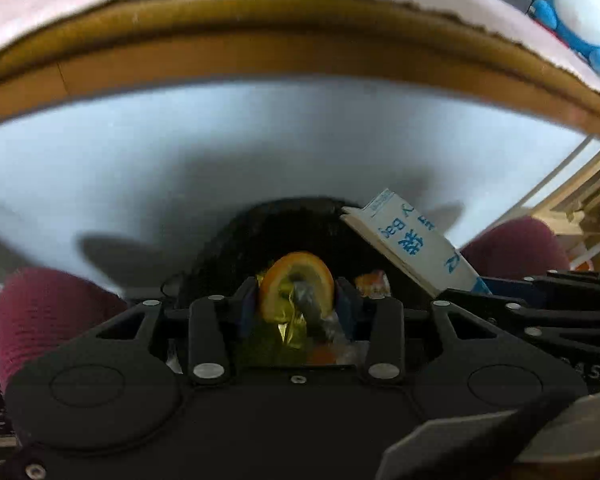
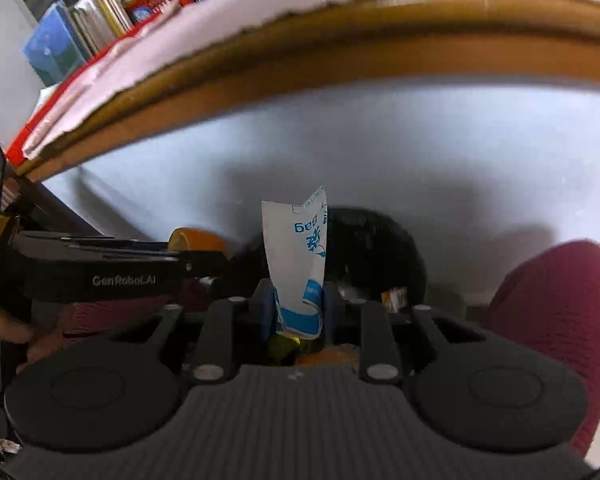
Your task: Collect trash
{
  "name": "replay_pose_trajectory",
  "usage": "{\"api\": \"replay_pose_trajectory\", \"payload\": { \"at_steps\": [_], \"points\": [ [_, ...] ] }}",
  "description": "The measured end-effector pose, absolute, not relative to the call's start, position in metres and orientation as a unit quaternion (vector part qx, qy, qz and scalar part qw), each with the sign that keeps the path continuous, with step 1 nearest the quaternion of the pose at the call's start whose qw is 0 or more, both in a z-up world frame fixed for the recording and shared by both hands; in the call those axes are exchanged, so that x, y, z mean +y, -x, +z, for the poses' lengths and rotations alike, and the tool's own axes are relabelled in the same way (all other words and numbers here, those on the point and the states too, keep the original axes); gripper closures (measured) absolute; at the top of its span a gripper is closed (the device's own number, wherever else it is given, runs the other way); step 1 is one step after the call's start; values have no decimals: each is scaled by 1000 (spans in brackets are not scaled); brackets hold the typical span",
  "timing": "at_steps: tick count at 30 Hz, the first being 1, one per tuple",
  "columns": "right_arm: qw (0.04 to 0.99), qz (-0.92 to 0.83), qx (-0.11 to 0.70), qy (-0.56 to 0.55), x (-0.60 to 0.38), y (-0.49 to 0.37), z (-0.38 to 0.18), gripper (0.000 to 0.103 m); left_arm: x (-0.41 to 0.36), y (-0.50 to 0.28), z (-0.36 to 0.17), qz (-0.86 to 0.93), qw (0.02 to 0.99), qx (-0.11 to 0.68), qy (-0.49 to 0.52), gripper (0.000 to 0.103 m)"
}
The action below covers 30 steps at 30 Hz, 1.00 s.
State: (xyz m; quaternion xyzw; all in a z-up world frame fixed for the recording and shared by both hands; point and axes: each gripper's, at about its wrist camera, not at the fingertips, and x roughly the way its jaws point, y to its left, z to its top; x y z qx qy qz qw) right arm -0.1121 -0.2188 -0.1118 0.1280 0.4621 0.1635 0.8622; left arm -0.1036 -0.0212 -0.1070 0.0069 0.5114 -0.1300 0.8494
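Left gripper (image 1: 296, 300) pinched a round orange slice with a peel rim (image 1: 296, 280), held upright on edge between its blue pads (image 1: 247, 308). Crumpled gold foil (image 1: 288, 326) and clear wrapper scraps bunched just below the slice, inside the gripper's reach; whether they were gripped too could not be told.

Right gripper (image 2: 297, 312) pinched the lower end of a white paper bag printed in blue (image 2: 298, 248), its torn top standing up and leaning slightly. From the left wrist view the same bag (image 1: 412, 240) slanted in from the right, close beside the slice.

Both grippers hung side by side over the dark mouth of a black bin bag (image 1: 284, 232), with small orange-and-white wrapper bits (image 1: 374, 282) lying inside it. The person's knees in maroon knit trousers (image 1: 40, 312) flanked the bag on either side.

Beyond lay a pale grey-blue floor surface (image 1: 260, 140), then a brown cardboard edge under a pink sheet (image 1: 260, 28). A blue and white plush toy (image 1: 580, 20) sat far right; shelved books (image 2: 112, 8) far left in the right wrist view. Frames motion-blurred.
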Motion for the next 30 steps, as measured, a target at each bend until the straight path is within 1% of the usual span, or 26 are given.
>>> {"api": "replay_pose_trajectory", "payload": {
  "at_steps": [1, 3, 6, 9, 10, 11, 12, 14, 15, 17, 19, 20, 22, 24, 26, 30],
  "points": [
    [862, 165, 464, -117, -216, 111, -117, 68, -21, 103, -111, -132, 846, 516, -5, 63],
    [859, 163, 476, -100, -207, 106, -132, 68, -19, 101, -121, -136, 841, 524, -1, 62],
    [843, 163, 502, -106, -202, 96, -153, 68, -22, 88, -145, -112, 825, 554, -9, 63],
    [839, 163, 508, -106, -198, 92, -159, 68, -22, 84, -154, -108, 821, 560, -2, 62],
    [840, 164, 507, -105, -198, 91, -158, 64, -21, 84, -155, -108, 821, 561, 0, 62],
    [841, 164, 505, -104, -198, 91, -158, 59, -20, 84, -156, -109, 820, 562, 0, 62],
    [842, 164, 503, -103, -197, 90, -158, 58, -19, 85, -157, -109, 820, 562, -2, 61],
    [842, 165, 502, -105, -198, 90, -157, 53, -18, 86, -159, -104, 820, 563, -10, 60],
    [842, 165, 503, -106, -198, 89, -157, 51, -19, 85, -159, -101, 820, 563, -13, 58],
    [843, 165, 502, -103, -198, 88, -156, 42, -20, 84, -162, -97, 820, 564, -14, 55],
    [846, 166, 498, -95, -197, 88, -155, 41, -19, 83, -162, -95, 820, 564, -14, 51],
    [848, 167, 496, -90, -196, 89, -154, 38, -19, 83, -162, -95, 820, 564, -14, 49],
    [851, 168, 492, -81, -195, 89, -152, 35, -19, 82, -162, -93, 820, 564, -15, 41],
    [854, 165, 489, -74, -195, 88, -151, 31, -19, 82, -161, -92, 821, 563, -13, 36],
    [856, 162, 486, -70, -195, 87, -150, 26, -18, 82, -160, -90, 822, 562, -12, 34],
    [856, 156, 488, -65, -197, 85, -151, 21, -18, 81, -160, -84, 821, 564, -8, 30]
  ]
}}
